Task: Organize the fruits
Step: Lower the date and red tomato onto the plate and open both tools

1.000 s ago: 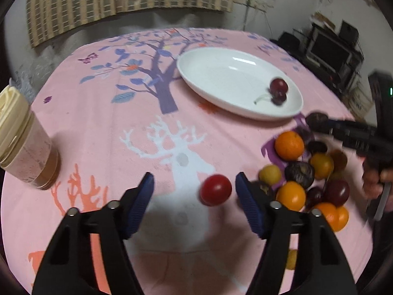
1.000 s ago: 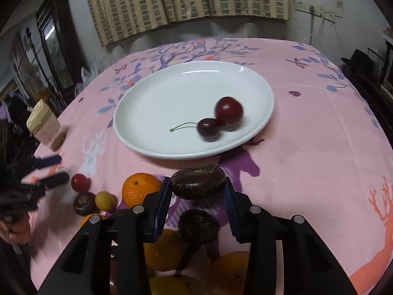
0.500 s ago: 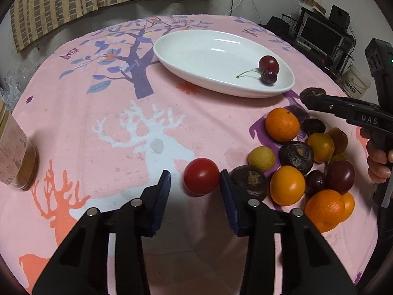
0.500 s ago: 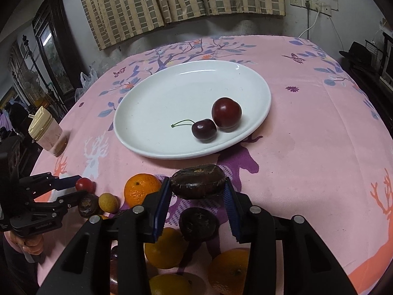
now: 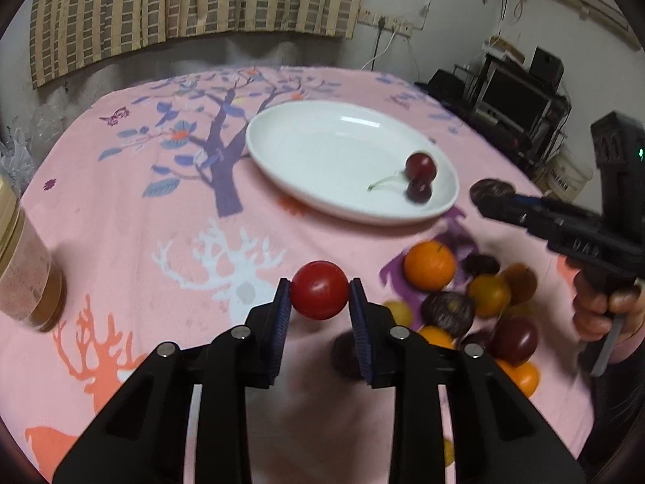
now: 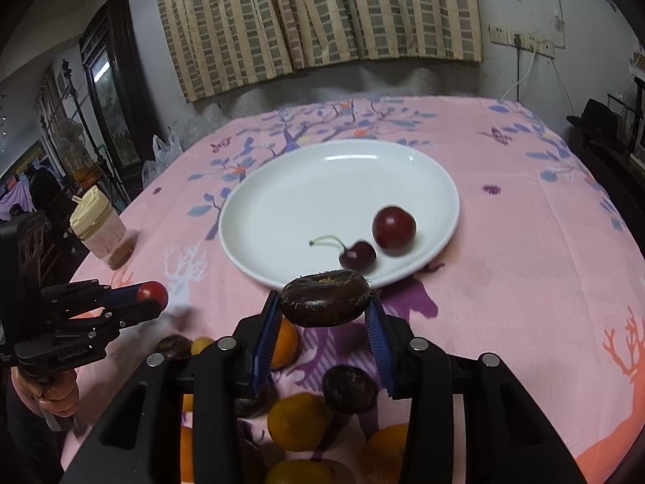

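A: Fruits [image 5: 475, 302], a loose pile of orange, yellow and dark purple ones, lie on the pink printed bench [image 5: 133, 242] just beside the white oval plate [image 6: 282, 218].

B: And the plate?

A: A round dark-red plum [image 6: 394, 228] and a stemmed dark cherry [image 6: 357, 255], touching.

B: The grippers?

A: The left gripper [image 5: 319, 302] is closed on a round red tomato [image 5: 319, 290], held off the bench. The right gripper [image 6: 324, 314] pinches a flat, dark brown wrinkled fruit [image 6: 325, 297] at the plate's near rim.

Lidded jar [image 5: 20, 266] on pink tablecloth [image 5: 121, 209], striped curtain [image 6: 314, 20], wall sockets [image 6: 520, 42]
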